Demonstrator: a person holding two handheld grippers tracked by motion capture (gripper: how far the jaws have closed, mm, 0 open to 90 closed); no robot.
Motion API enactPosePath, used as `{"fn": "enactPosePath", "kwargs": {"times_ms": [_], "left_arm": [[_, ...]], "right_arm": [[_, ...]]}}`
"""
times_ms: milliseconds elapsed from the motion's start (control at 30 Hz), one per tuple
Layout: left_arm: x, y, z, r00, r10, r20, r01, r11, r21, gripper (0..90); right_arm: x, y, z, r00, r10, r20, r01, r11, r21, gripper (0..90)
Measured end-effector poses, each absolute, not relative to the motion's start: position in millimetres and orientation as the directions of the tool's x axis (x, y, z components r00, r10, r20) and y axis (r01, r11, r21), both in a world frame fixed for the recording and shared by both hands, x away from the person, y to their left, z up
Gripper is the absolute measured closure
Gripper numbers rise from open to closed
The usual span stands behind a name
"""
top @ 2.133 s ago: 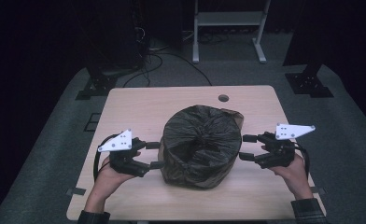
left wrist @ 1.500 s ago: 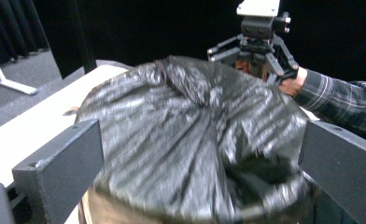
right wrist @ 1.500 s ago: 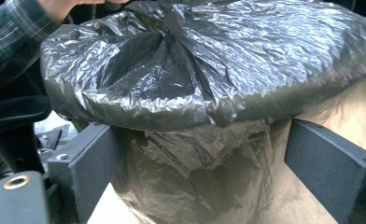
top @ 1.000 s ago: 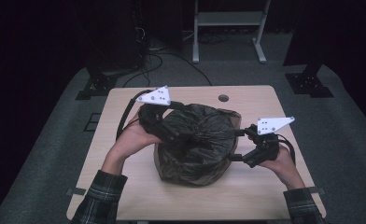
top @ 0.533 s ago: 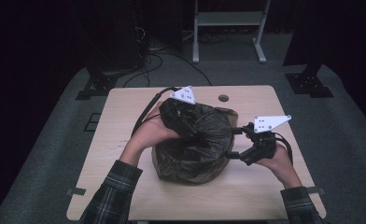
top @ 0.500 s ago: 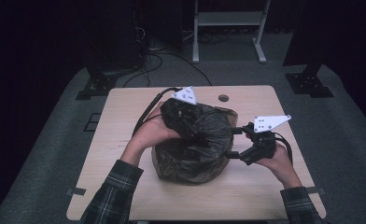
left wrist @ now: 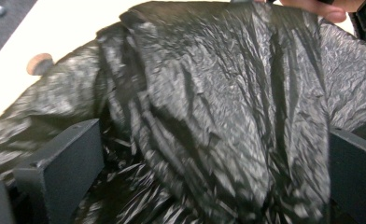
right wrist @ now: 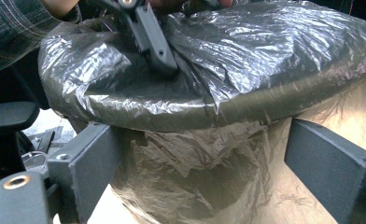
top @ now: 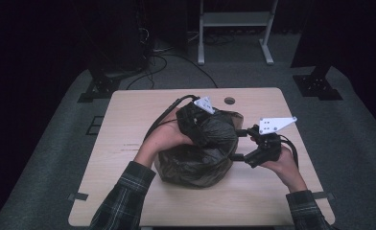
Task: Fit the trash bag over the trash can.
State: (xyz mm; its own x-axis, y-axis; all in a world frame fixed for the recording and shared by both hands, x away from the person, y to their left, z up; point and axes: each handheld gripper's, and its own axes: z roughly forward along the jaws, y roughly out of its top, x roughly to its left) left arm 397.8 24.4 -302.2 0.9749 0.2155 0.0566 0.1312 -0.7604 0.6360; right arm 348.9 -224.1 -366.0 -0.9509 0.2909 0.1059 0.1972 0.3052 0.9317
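A round bin wrapped in a dark crinkled plastic bag stands in the middle of the wooden table. My left gripper reaches over the bag's far top, its grey plate pointing up. In the left gripper view the jaws stand wide apart with a thick fold of the bag between them, so the left gripper is open. My right gripper is at the bag's right side, open. In the right gripper view its jaws straddle the bin's wall below the bagged rim, so the right gripper holds nothing. One left fingertip presses on the bag's top.
A small round grommet sits in the table just behind the bag. Behind the table stand a white shelf frame, cables and two dark stand bases on grey carpet. Bare tabletop lies left and front of the bag.
My left gripper has swung from the bag's left side up over its far top and rightward. The right gripper has closed in on the bag's right side. The bag top has been pushed and rumpled.
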Motion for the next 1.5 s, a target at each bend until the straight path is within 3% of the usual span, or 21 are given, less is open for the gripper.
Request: {"fn": "enactPosePath", "kwargs": {"times_ms": [800,1100,1500], "left_arm": [[414,-7,-330,0.973,0.223,0.057,0.156,-0.820,0.551,0.0],[405,17,-305,0.967,0.251,0.049,0.165,-0.759,0.629,0.0],[376,17,-288,0.989,0.145,0.026,0.088,-0.721,0.687,0.0]], "right_arm": [[350,-227,-366,-0.948,0.301,0.104,0.199,0.303,0.932,9.6],[349,-230,-366,-0.946,0.307,0.106,0.203,0.303,0.931,9.5],[348,-232,-365,-0.943,0.315,0.109,0.210,0.306,0.929,9.5]]}}
